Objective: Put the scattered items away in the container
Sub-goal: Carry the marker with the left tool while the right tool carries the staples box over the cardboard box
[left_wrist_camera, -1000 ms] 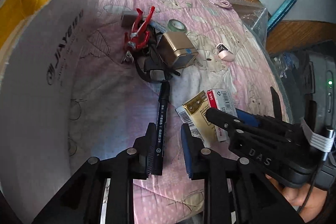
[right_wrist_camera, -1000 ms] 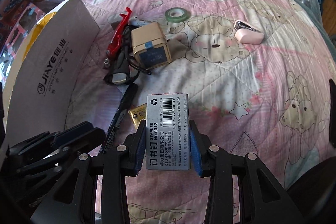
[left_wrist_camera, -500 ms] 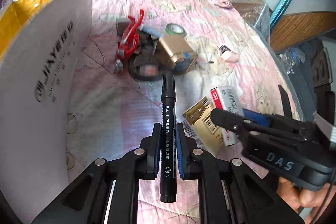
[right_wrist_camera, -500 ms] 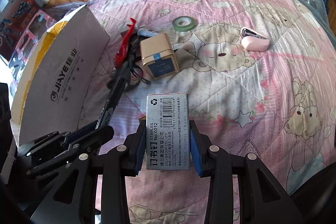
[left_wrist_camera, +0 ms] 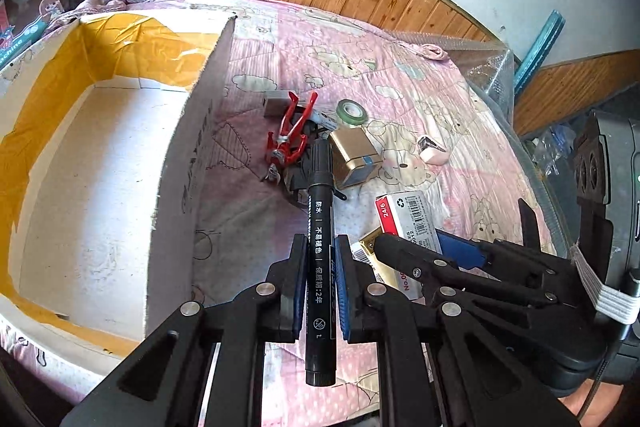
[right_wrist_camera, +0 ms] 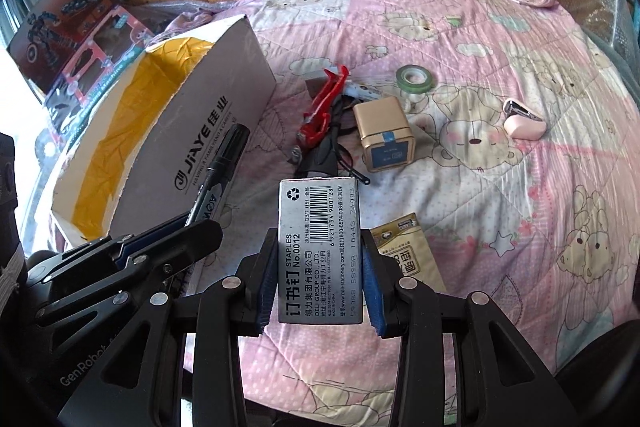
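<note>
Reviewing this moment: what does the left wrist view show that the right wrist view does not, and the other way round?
Only the left wrist view shows the bare floor inside the cardboard box and the printed face of the black marker clamped in the left gripper.

Only the right wrist view shows the box's printed outer wall, the toy packaging behind it, and the barcode face of the staples box held in the right gripper.

Both show the red pliers, green tape roll, gold cube box and pink case lying on the pink quilt.
</note>
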The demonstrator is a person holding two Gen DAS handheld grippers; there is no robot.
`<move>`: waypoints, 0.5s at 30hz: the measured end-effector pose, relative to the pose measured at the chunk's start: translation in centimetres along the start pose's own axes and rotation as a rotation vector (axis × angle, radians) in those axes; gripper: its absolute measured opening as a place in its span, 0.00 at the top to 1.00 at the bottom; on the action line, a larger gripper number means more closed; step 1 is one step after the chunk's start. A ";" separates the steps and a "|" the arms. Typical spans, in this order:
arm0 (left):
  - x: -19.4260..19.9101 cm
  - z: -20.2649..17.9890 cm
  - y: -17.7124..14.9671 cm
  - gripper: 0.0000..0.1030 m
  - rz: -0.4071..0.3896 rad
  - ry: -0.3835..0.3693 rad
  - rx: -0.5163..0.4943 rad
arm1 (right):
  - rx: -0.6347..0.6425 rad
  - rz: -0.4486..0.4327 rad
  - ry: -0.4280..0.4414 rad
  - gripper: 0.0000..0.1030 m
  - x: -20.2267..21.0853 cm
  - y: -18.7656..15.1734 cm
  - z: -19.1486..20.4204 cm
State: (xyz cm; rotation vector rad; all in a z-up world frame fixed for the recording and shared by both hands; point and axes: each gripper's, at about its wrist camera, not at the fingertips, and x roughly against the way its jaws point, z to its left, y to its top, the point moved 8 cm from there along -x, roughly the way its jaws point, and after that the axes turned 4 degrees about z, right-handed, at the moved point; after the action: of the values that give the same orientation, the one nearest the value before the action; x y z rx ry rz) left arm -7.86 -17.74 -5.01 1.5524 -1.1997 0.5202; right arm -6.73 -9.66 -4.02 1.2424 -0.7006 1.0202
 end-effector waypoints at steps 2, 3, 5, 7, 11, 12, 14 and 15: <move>0.5 0.4 0.1 0.87 -0.010 0.001 0.011 | 0.014 -0.005 0.000 0.62 0.4 0.2 0.7; 0.8 0.6 0.2 0.87 -0.017 0.002 0.016 | 0.022 -0.009 0.000 0.62 0.6 0.3 1.1; 1.5 0.8 0.4 0.87 -0.031 0.002 0.026 | 0.036 -0.017 0.001 0.62 1.0 0.7 1.8; 2.3 1.2 0.7 0.87 -0.048 0.007 0.031 | 0.049 -0.026 0.004 0.62 1.4 1.1 2.6; 3.5 2.1 1.2 0.87 -0.074 0.013 0.051 | 0.077 -0.036 0.008 0.62 1.8 1.8 4.2; 3.9 2.4 1.3 0.87 -0.079 0.012 0.057 | 0.085 -0.038 0.009 0.62 1.9 1.9 4.6; 4.4 2.9 1.5 0.87 -0.089 0.014 0.069 | 0.099 -0.040 0.012 0.62 2.0 2.2 5.4; 4.6 3.2 1.6 0.87 -0.093 0.014 0.075 | 0.107 -0.041 0.013 0.62 2.0 2.3 5.8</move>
State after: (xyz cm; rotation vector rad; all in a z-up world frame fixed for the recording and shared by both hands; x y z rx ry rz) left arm -8.21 -22.48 -1.60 1.6574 -1.1028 0.5184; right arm -7.42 -14.81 0.01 1.3359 -0.6143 1.0420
